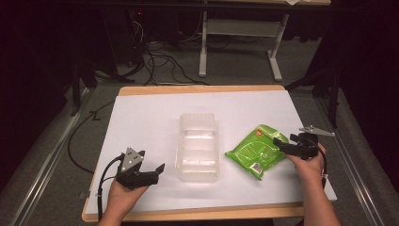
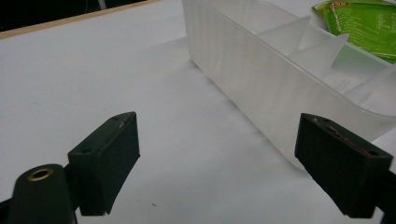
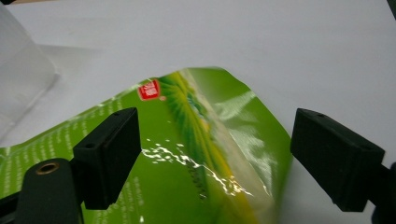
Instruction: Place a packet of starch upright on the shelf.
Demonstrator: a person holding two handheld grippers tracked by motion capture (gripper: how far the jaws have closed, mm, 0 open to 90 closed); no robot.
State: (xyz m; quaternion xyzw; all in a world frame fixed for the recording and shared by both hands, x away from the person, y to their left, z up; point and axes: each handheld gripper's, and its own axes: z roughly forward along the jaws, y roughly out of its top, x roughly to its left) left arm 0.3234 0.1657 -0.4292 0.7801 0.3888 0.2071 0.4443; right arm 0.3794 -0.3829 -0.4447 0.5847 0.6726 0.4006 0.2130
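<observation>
The right claw (image 1: 285, 142), two blocky matte-black jaws held in the person's right hand (image 1: 308, 162), stands released and wide at the right edge of a green snack bag (image 1: 256, 150). In the right gripper view the bag's glossy, crinkled foil lies between and under the jaws, which are not pressing on it. The bag is flat and roughly square, with a small red label near its far corner, and lies on the right half of the bench (image 1: 150, 117), whose top is smooth and white with a pale wooden rim. Just left of the bag stands a frosted, translucent plastic bin (image 1: 198, 147), rectangular with rounded corners and thin inner dividers. Farther left, near the front edge, the left claw (image 1: 159, 172) is released too, holding nothing, with its jaws pointing toward the bin.
</observation>
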